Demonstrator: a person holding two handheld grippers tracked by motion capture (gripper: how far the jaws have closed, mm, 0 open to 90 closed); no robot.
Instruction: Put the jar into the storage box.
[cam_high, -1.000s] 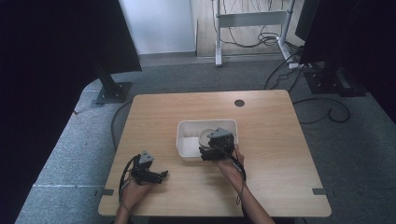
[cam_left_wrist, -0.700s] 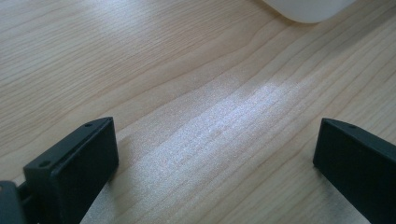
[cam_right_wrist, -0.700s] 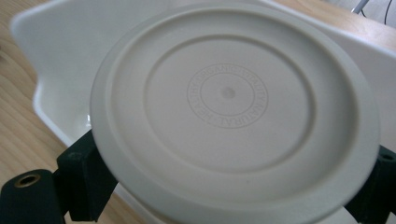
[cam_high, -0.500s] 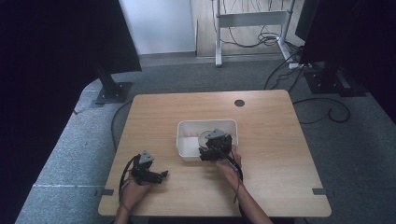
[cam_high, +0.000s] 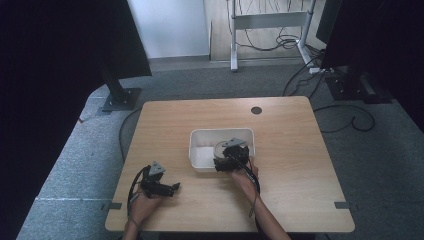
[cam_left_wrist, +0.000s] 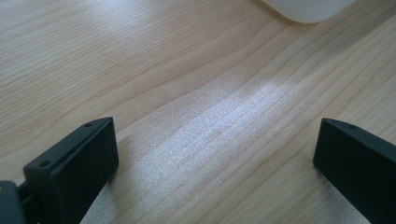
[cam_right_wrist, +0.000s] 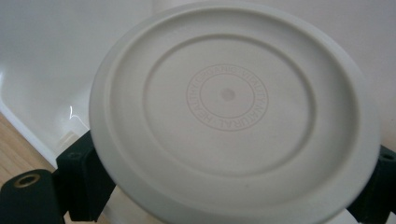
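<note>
Wooden counter (cam_high: 300, 150), white tub (cam_high: 200, 150) at centre. Item: round white lid (cam_right_wrist: 233, 112), over the tub, clamped edge-to-edge in my right claw (cam_high: 222, 164); likely light, stiff, slippery—grip the rim. Left claw (cam_high: 172, 188): wide, empty, near front-left edge.

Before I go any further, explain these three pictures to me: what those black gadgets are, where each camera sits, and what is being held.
No robot arm is at work here: a person at a wooden table holds a two-jaw clamp in each hand. The wide picture is taken from a fixed camera above. The other two pictures are taken from small cameras riding on the clamps, looking along their black jaws.

The left hand-held gripper sits low over bare wood near the front edge, jaws wide apart, nothing between them.

The right hand-held gripper is at the white tub in the middle of the table. Its own camera shows it clamped on a round whitish disc, perhaps a lid or small plate, with the tub's inside behind.
</note>
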